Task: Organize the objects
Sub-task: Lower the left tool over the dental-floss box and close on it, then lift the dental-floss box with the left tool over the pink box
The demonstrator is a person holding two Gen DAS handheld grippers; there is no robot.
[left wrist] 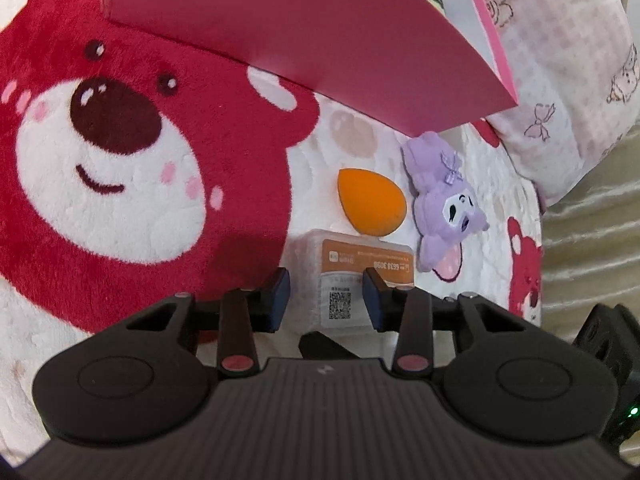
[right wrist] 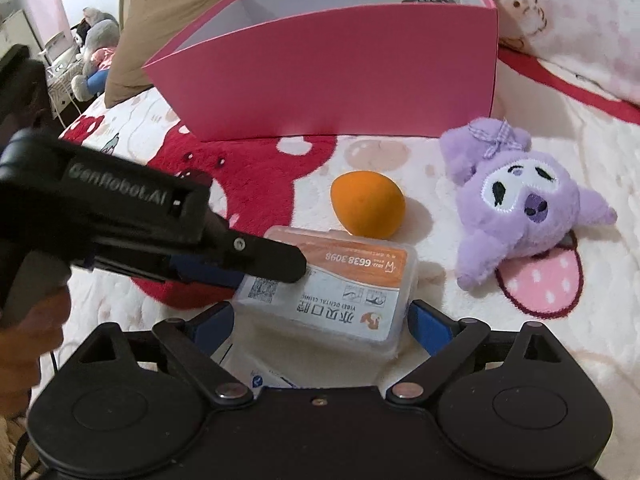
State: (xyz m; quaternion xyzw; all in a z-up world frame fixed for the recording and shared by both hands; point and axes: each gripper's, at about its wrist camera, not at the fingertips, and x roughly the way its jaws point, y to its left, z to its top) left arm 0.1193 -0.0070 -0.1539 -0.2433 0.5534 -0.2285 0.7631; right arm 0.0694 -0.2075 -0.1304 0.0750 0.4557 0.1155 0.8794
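Clear plastic box (right wrist: 332,300) wearing an upside-down label reading "6638 3098" on its orange band and "YIBEI DENTAL CLINIC" beside Chinese characters, QR code showing too, left gripper (right wrist: 256,268) bearing "GenRobot.AI" along its side

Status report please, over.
Both grippers, left and right, open, straddling the clear box. Orange sponge and purple plush lie before the pink bin.

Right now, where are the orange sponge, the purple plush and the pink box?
orange sponge (right wrist: 367,204): right wrist view, its rounded middle.
purple plush (right wrist: 520,200): right wrist view, its white face.
pink box (right wrist: 340,76): right wrist view, front wall.
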